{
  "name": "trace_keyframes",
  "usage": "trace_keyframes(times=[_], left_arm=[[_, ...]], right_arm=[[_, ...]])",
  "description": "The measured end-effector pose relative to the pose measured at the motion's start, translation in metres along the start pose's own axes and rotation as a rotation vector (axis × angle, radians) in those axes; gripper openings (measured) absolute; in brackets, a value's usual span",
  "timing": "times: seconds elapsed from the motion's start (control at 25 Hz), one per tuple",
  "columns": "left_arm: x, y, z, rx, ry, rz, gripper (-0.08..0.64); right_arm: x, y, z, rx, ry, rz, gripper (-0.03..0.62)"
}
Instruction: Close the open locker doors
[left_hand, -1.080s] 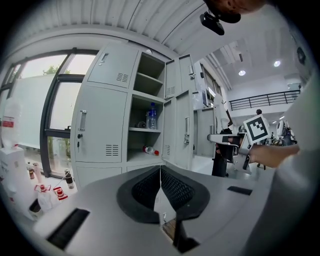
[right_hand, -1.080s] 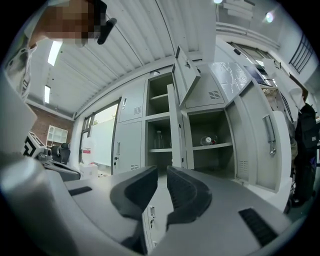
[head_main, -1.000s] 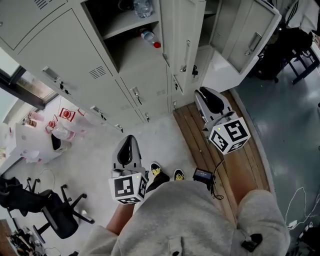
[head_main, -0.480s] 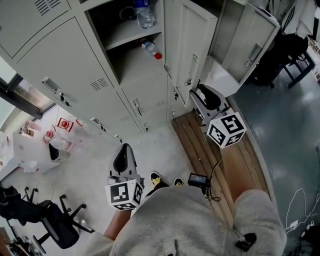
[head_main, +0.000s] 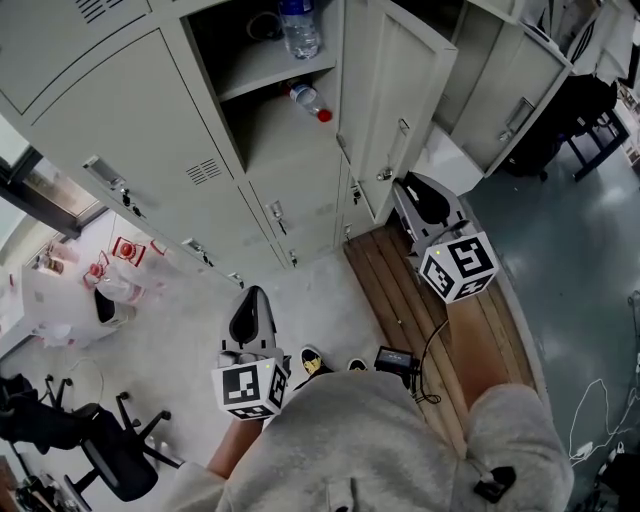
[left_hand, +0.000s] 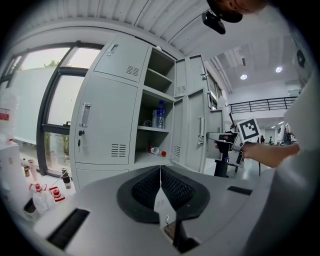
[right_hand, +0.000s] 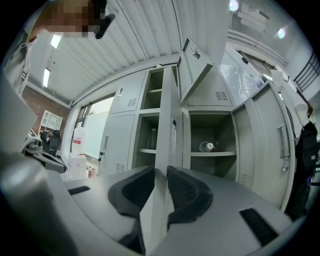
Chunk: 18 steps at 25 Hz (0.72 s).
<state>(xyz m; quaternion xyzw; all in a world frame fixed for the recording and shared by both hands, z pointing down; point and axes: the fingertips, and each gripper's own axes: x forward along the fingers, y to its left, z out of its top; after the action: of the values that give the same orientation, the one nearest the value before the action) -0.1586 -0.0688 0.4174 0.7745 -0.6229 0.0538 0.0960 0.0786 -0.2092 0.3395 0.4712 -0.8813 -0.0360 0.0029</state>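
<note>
**Right gripper.** I read the right gripper (head_main: 418, 190) at the free edge of the open locker door (head_main: 395, 85), below the door's handle (head_main: 403, 127). In the right gripper view, the door's edge runs straight down between the two jaws and fills the gap from pad to pad. The jaws have just been closing and now clamp that edge at a medium width. The gripper points roughly level toward the lockers and hangs above the wooden strip (head_main: 420, 300) at their foot.

**Locker door.** The held door stands swung well out from the locker bank, on the right of an open compartment (head_main: 270, 120). Inside the compartment, an upright bottle (head_main: 300, 25) stands on the upper shelf. A red-capped bottle (head_main: 308, 100) lies on its side on the level below.

**Second locker door.** A second locker door (head_main: 515, 85) stands open further right. It is well apart from both grippers.

**Left gripper.** The left gripper (head_main: 252, 298) hangs low on the person's left side, above the pale floor (head_main: 180, 330) and well apart from the lockers. In the left gripper view, its jaws meet in a thin line with nothing between them. The doors directly ahead of it are closed.

**Surroundings.** An office chair (head_main: 110, 430) stands at the lower left of the head view, well apart from the lockers.
</note>
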Motion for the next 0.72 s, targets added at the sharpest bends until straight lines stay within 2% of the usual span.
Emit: trace_keyframes(times=[0.48,0.72], left_arm=[[0.004,0.030,0.005,-0.004,-0.017,0.035,0.012],[-0.001,0.051,0.002,-0.020,-0.015,0.076,0.012]], right_arm=[[0.040,0.071,0.006,-0.110,0.004,0.062,0.077],[0.074,0.104,0.008,-0.098,0.002,0.029,0.078]])
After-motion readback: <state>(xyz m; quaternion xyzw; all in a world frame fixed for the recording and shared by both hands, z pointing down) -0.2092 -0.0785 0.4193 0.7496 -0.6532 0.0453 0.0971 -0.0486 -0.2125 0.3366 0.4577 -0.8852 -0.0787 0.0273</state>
